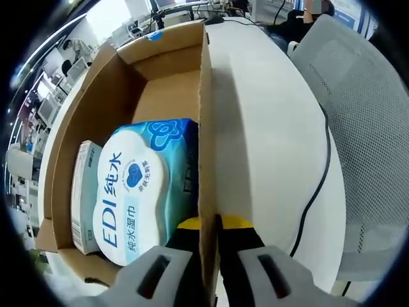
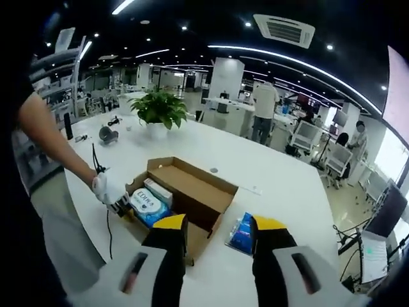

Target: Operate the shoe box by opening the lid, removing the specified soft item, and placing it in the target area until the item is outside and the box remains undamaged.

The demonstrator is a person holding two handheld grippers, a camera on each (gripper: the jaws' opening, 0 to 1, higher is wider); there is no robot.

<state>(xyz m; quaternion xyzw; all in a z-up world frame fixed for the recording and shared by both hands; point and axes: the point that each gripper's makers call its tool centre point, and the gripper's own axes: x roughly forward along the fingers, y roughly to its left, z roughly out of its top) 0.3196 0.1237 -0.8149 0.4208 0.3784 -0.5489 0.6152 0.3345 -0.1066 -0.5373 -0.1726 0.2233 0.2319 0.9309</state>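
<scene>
- My left gripper [image 1: 208, 231] has its yellow-tipped fingers [image 1: 238, 225] closed down on the side wall of the shoe box [image 1: 206, 115]: one finger inside, one outside, the cardboard edge running straight up between them toward 12 o'clock.
- In the left gripper view the box stands open, bare brown floor showing at its far end.
- Soft item, the blue-and-white wet wipes pack [image 1: 144, 185], lies flat in the near end of the box, at about 10 o'clock from my left fingers, its near corner just beside the inner finger. I cannot tell whether they touch.
- A slim white carton [image 1: 84, 192] stands on edge against the pack's far side, between it and the opposite wall.
- Outside the gripped wall, at 1 to 3 o'clock, the white desk [image 1: 268, 128] with a black cable [image 1: 318, 185] trailing over it; a grey mesh chair [image 1: 364, 115] beyond.
- In the right gripper view my right gripper [image 2: 215, 231] hangs well above the desk, fingers [image 2: 167, 231] wide apart, nothing between them.
- From there the open box sits at 11 o'clock of the right fingers, the wipes pack in its left end.
- A gloved hand [image 2: 107, 189] is at the box's left end.
- A second blue packet [image 2: 241, 233] lies on the desk just right of the box, seen between my right fingers, near the right one.
- Potted plant [image 2: 158, 110] stands farther back on the desk at 11 o'clock.
</scene>
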